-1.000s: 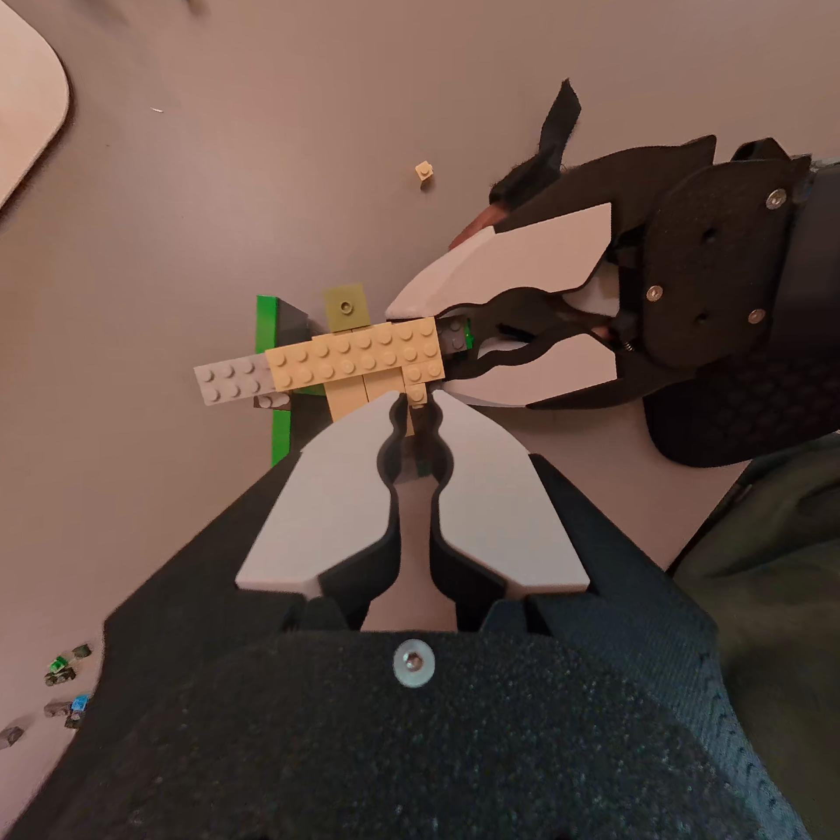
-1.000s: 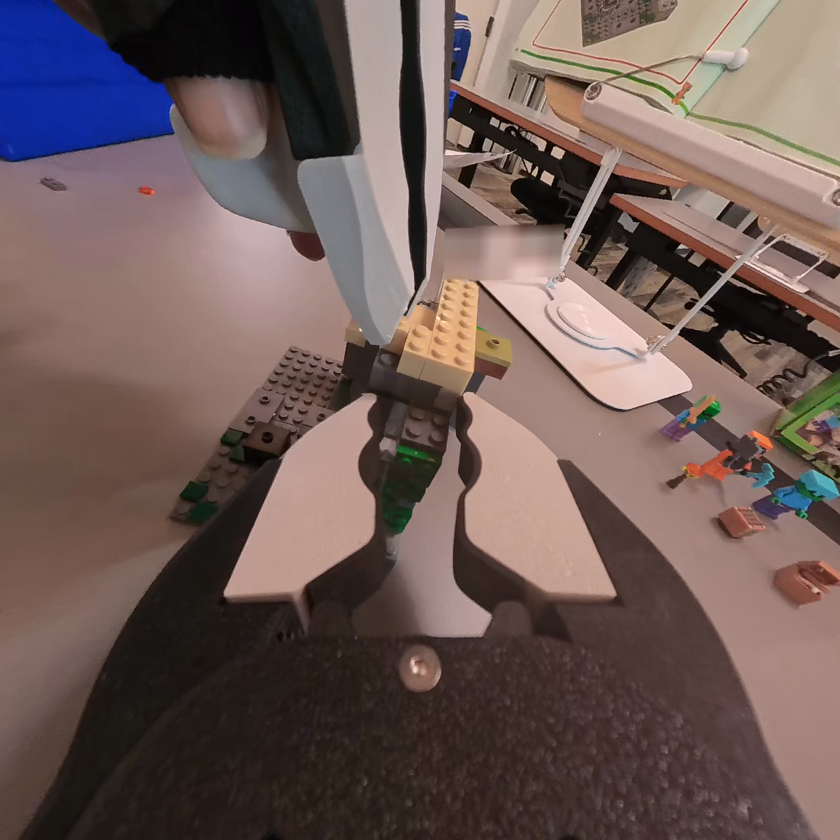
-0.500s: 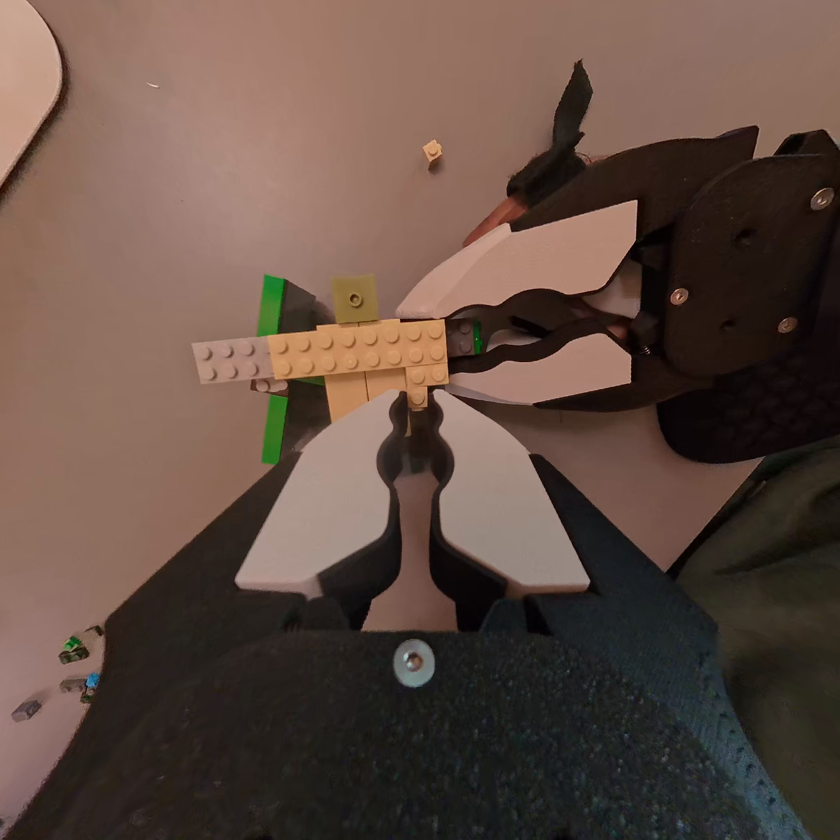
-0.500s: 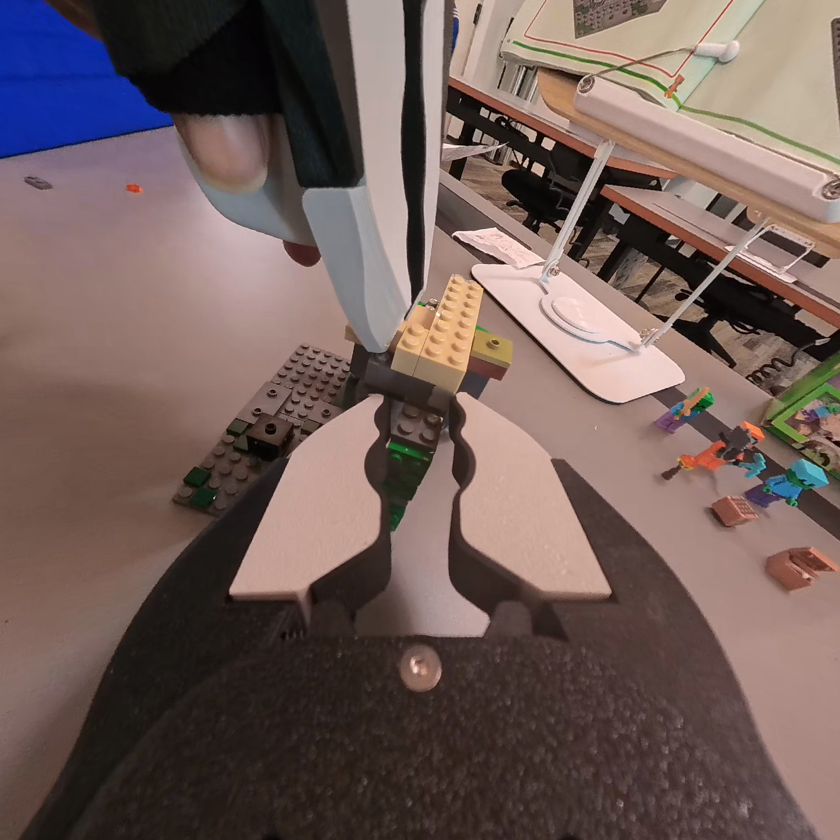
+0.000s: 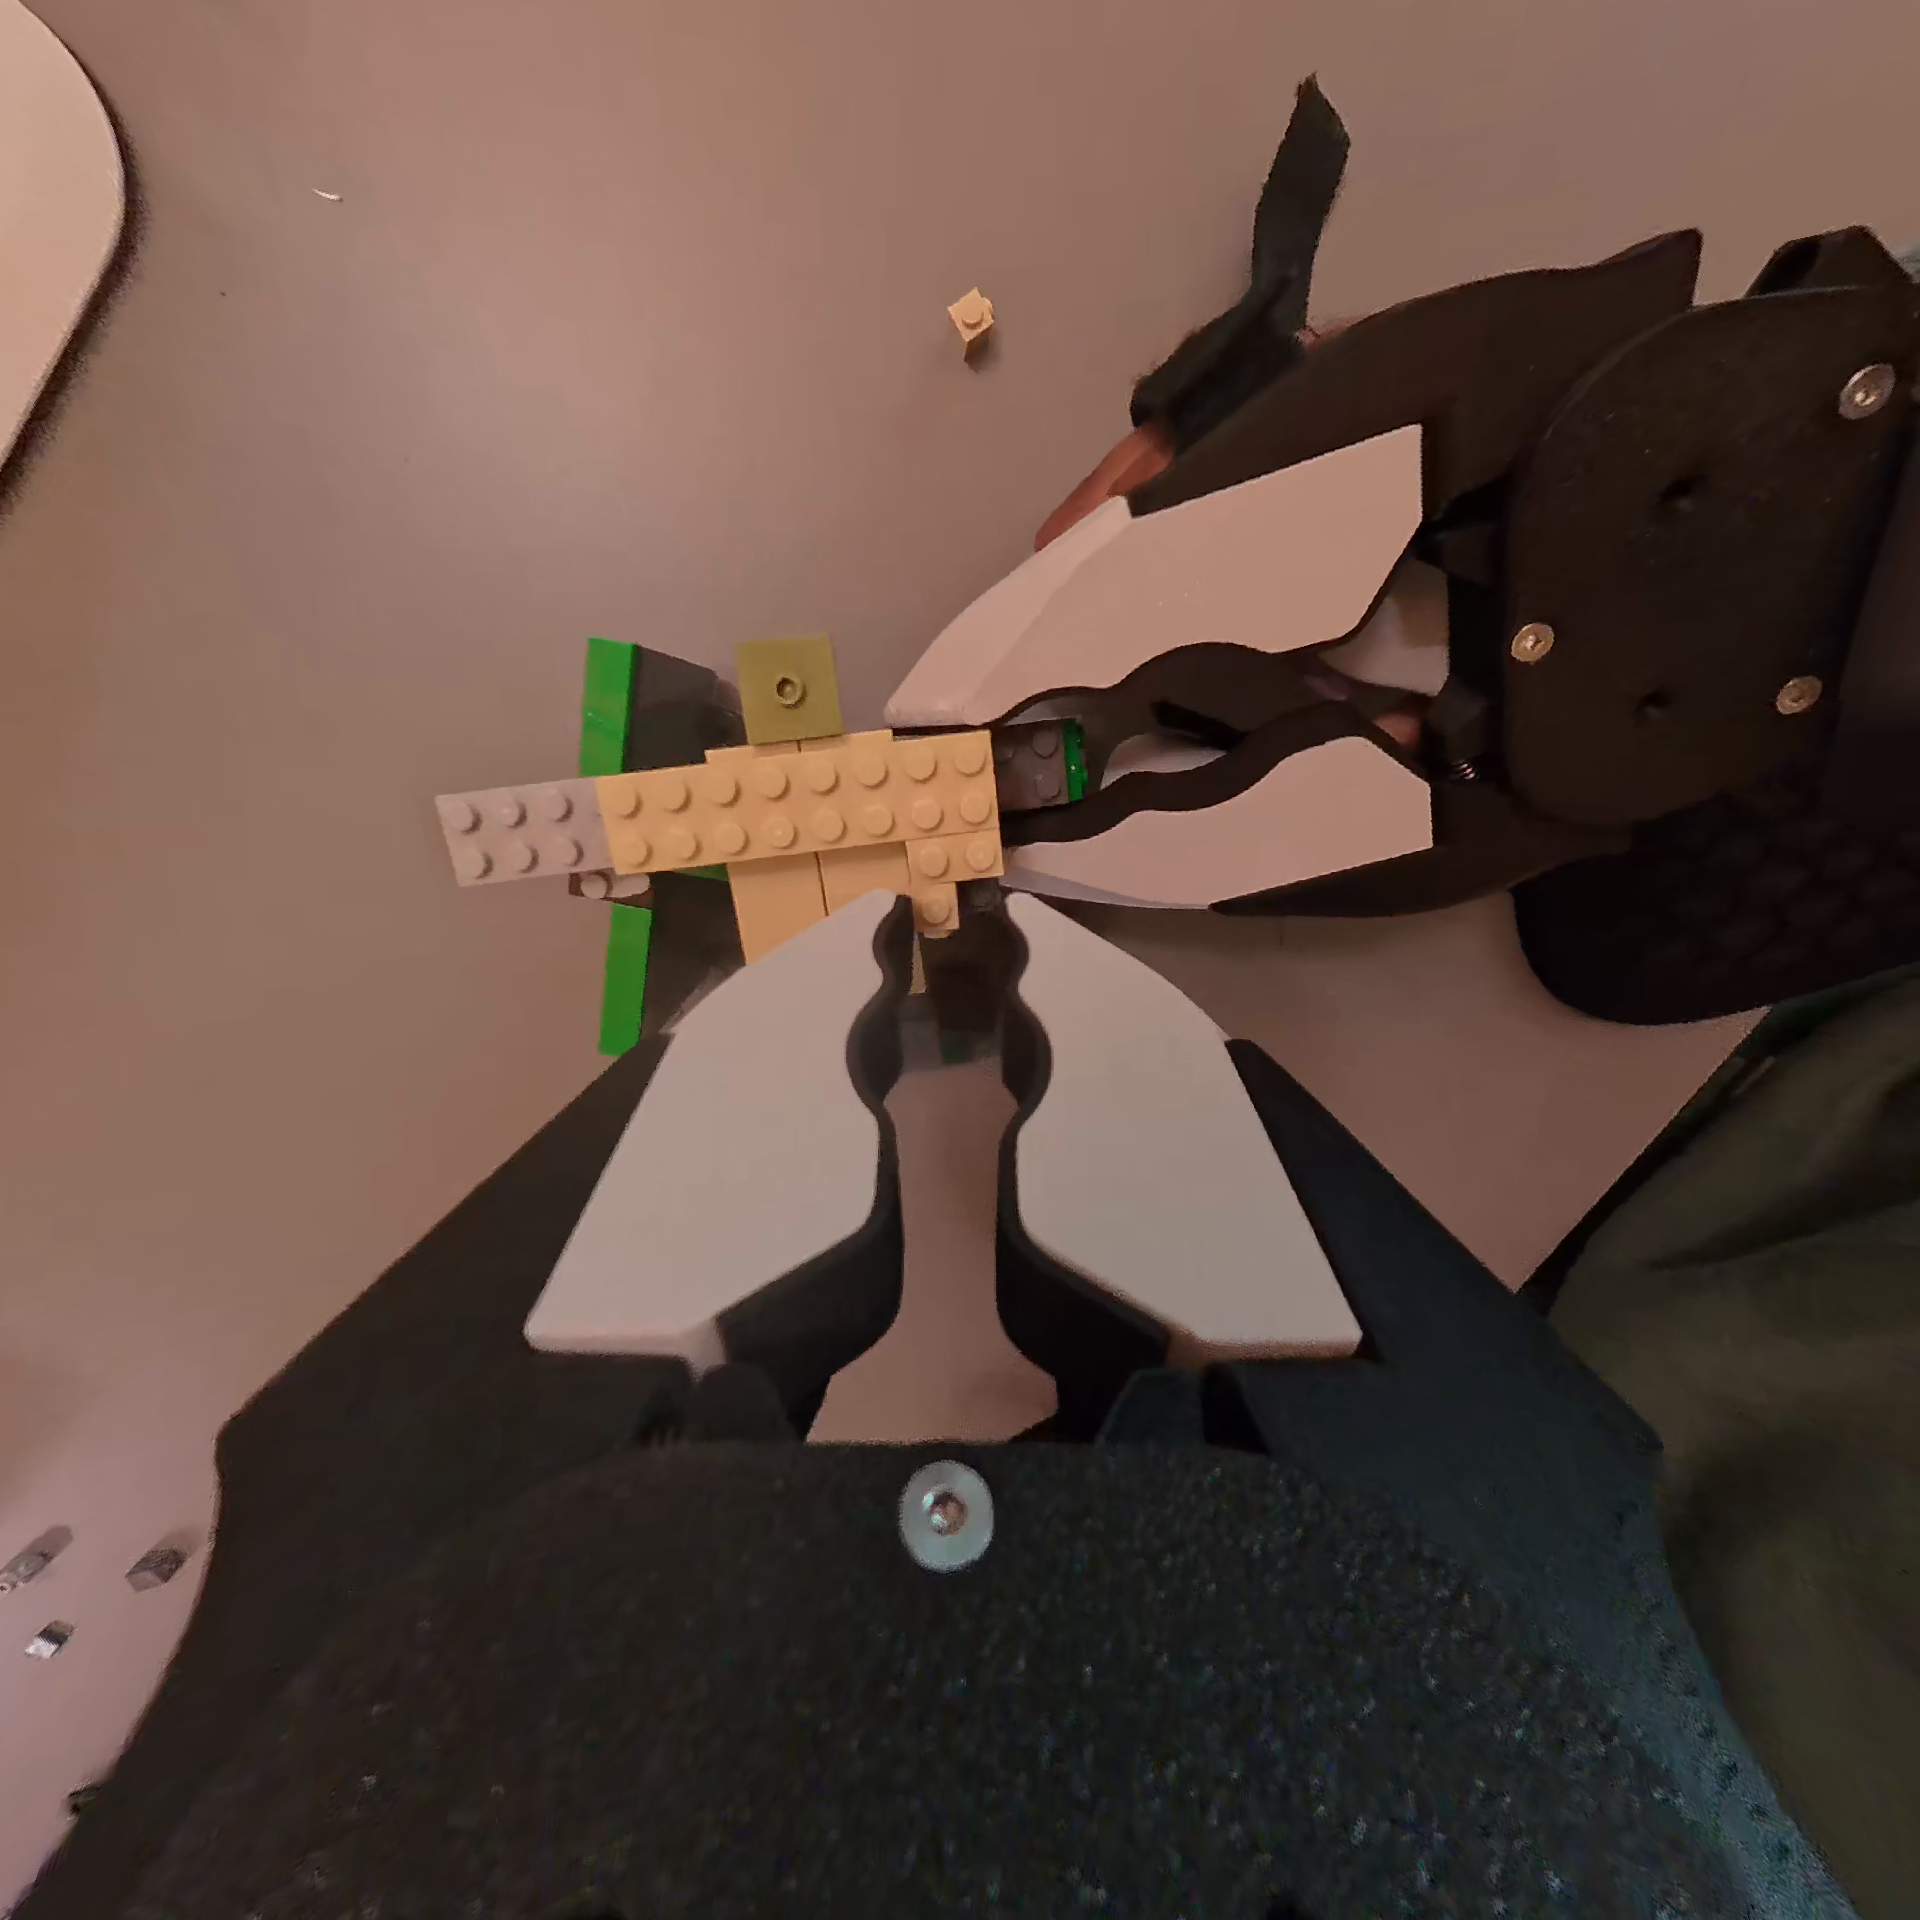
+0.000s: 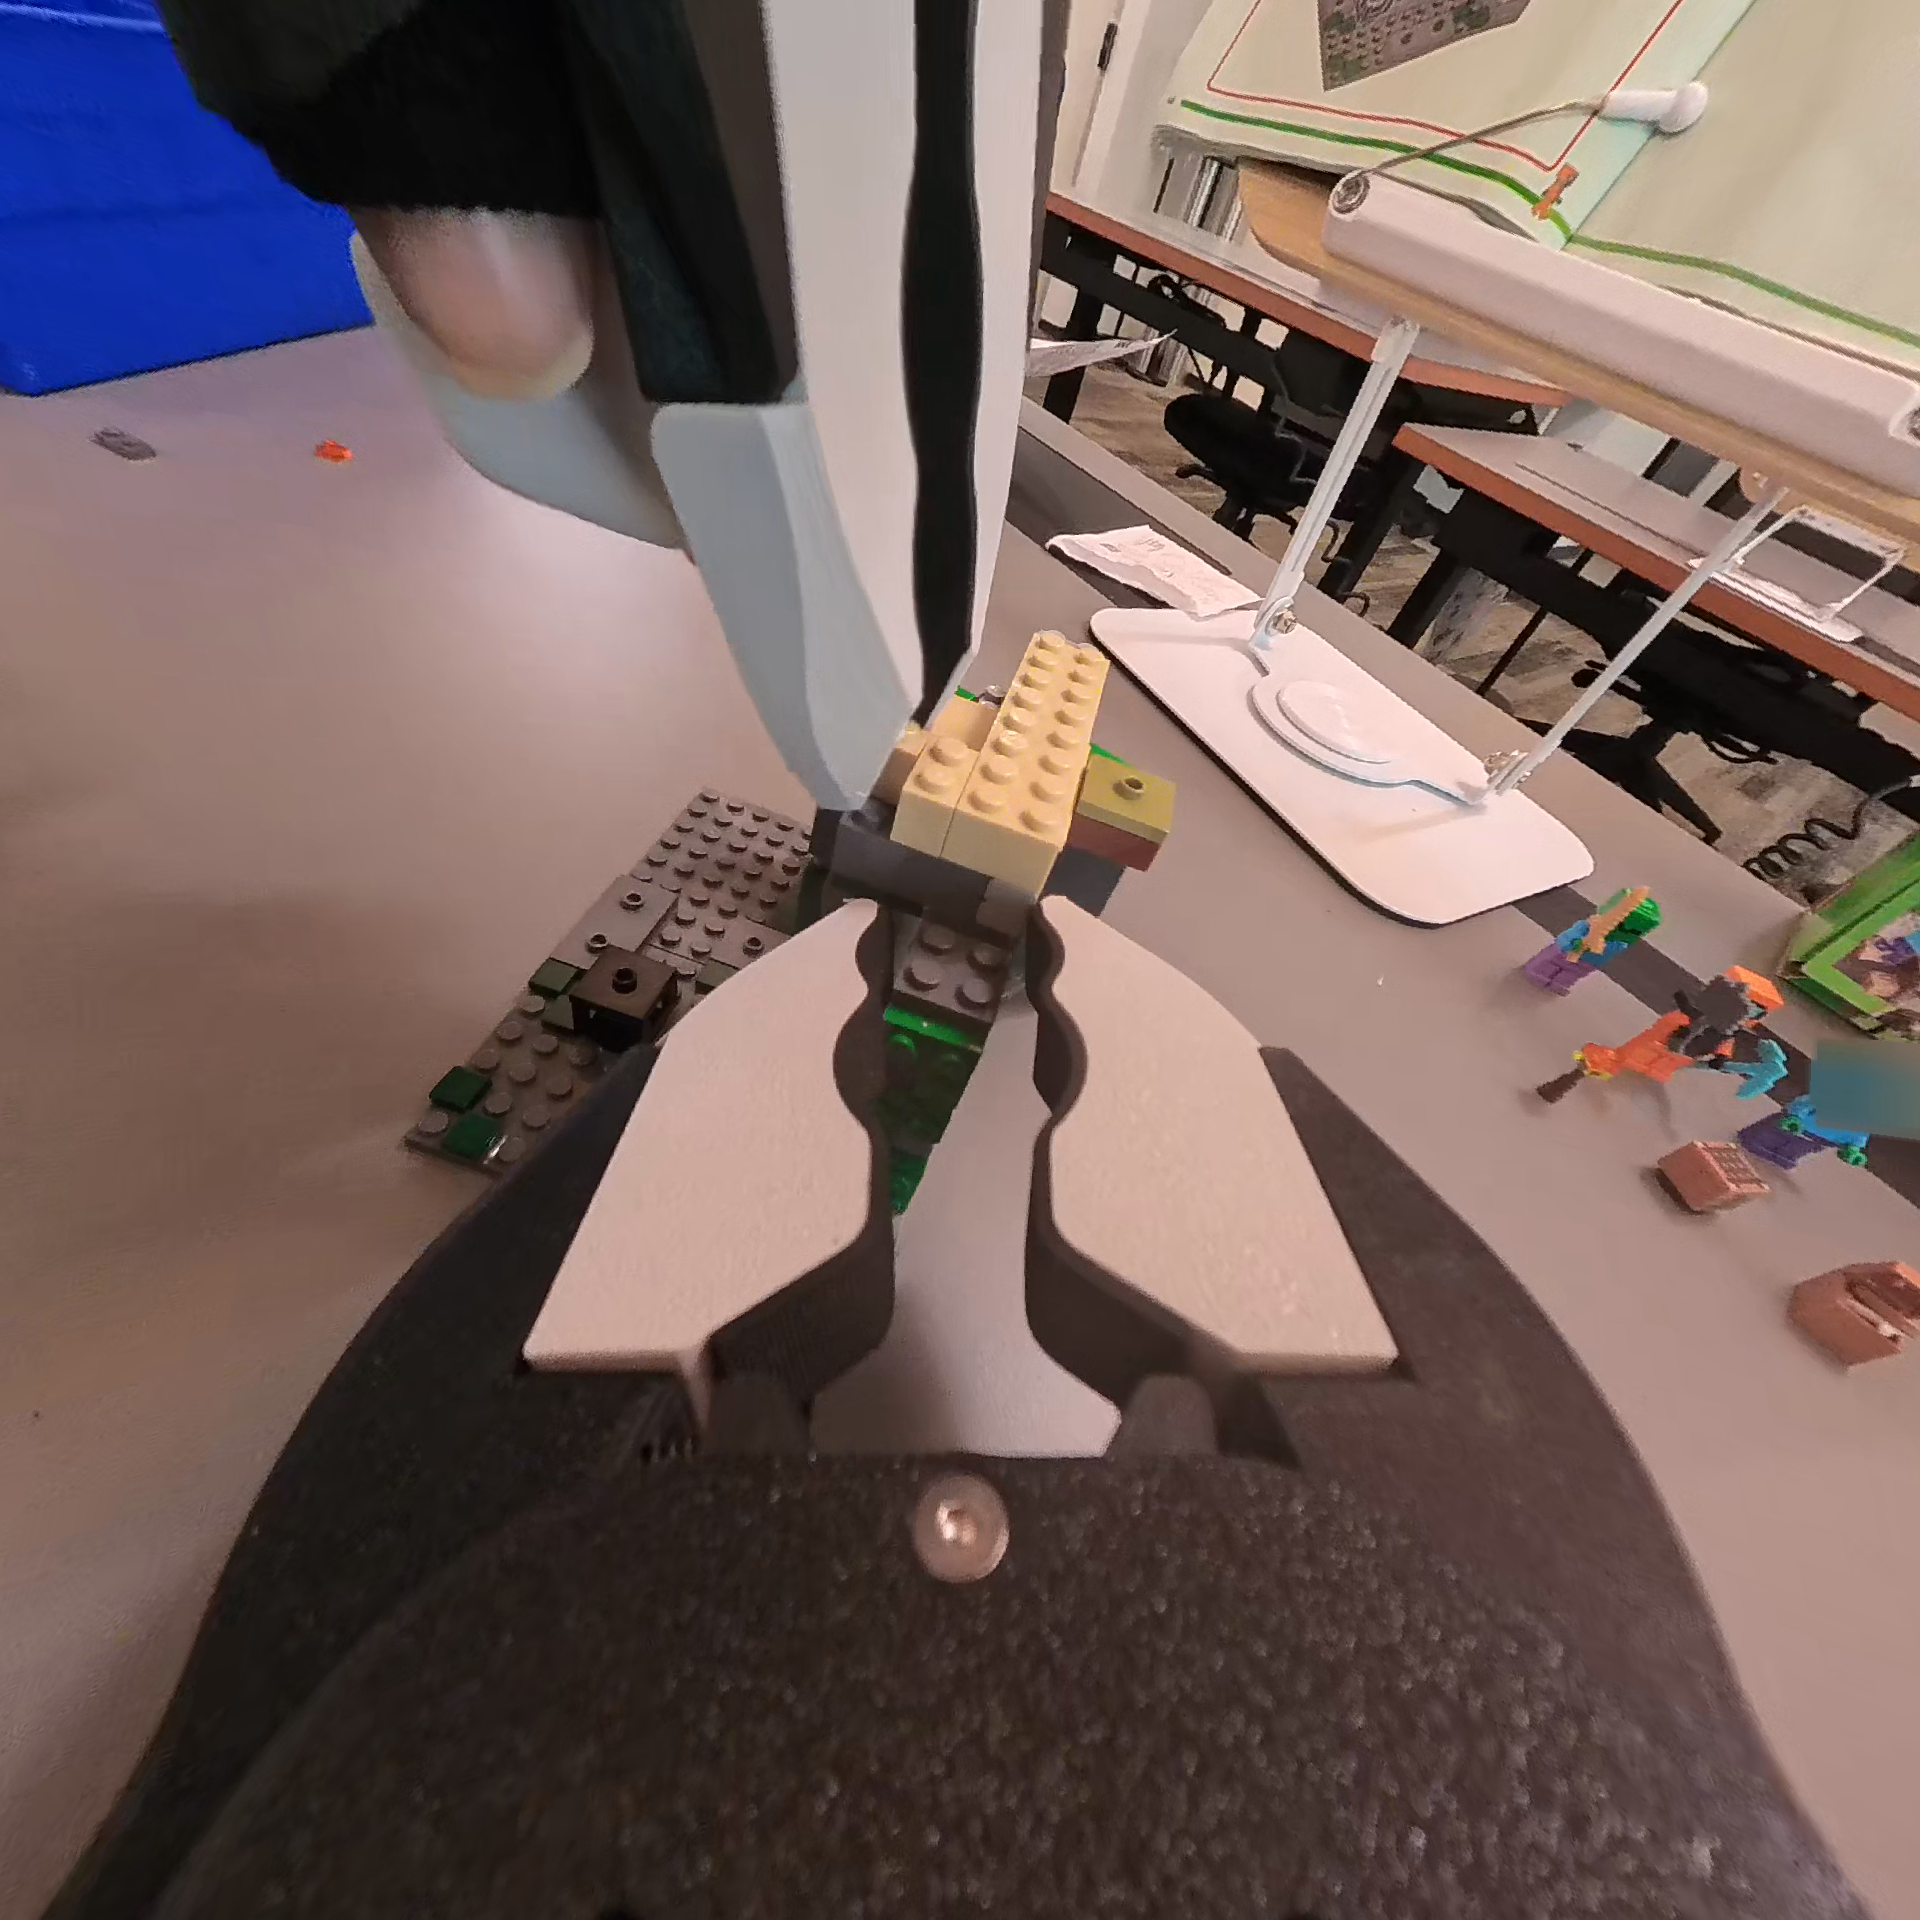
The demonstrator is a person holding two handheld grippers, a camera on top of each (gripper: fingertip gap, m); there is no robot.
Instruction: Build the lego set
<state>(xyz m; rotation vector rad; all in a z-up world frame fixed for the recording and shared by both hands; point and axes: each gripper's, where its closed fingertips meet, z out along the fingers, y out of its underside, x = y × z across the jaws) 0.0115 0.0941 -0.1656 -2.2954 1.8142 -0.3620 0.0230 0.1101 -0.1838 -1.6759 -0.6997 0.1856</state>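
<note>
Tan studded plates top the lego build [image 5: 800,821], which we hold up off the grey tabletop [image 5: 416,416] w/ both tools. Left tool [image 5: 940,914] comes from above, nearly closed, pinching a small tan piece on the build's side. Right tool [image 6: 951,925] comes from the end, narrowed onto the dark grey & green bricks under the tan top. Olive tile [image 5: 787,691] sticks out one side, light grey plate [image 5: 514,836] at the far end. Below sits a dark grey baseplate [image 6: 623,997]; minifigs [image 6: 1662,1049] & brown bricks [image 6: 1860,1309] lie well apart.
</note>
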